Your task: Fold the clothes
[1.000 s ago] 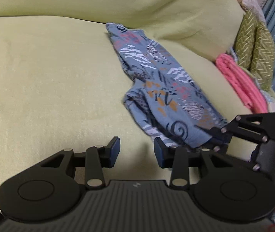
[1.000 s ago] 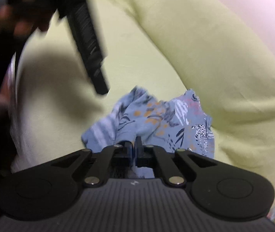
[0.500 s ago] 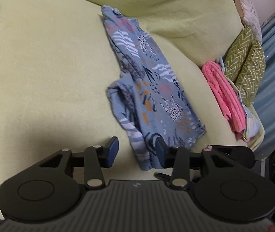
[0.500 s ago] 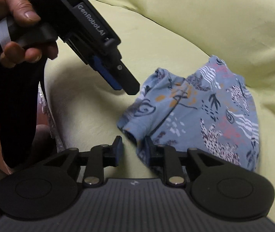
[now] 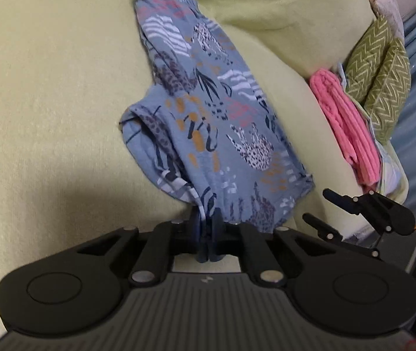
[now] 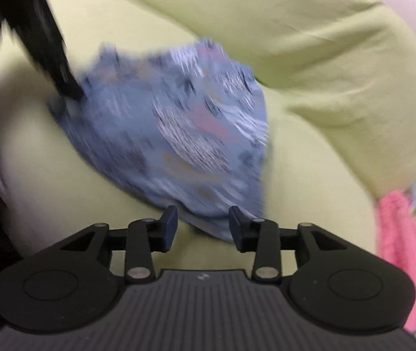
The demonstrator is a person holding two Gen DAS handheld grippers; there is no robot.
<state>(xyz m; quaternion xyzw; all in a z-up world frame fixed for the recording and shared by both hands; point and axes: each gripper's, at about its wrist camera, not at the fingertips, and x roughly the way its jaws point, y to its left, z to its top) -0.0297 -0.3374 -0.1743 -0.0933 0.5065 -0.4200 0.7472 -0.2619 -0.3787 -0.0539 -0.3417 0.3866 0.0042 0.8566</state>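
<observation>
A blue patterned garment [image 5: 213, 122] lies crumpled on the yellow-green sofa seat [image 5: 46, 102]. My left gripper [image 5: 207, 231] is shut on the garment's near edge. My right gripper [image 6: 202, 228] is open, its fingers at either side of the garment's [image 6: 178, 134] other near edge; this view is blurred. The right gripper also shows in the left wrist view [image 5: 325, 210], open, just right of the garment. The left gripper shows in the right wrist view [image 6: 70, 93] at the garment's far left corner.
The sofa's back cushion [image 5: 281, 5] rises behind the garment. A folded pink cloth [image 5: 345, 128] and green zigzag-patterned cushions [image 5: 383, 82] sit at the sofa's right end. The pink cloth also shows in the right wrist view [image 6: 401, 248].
My left gripper has closed on the garment's near edge. My right gripper has shifted right along the garment and opened wider; the garment is drawn out flatter.
</observation>
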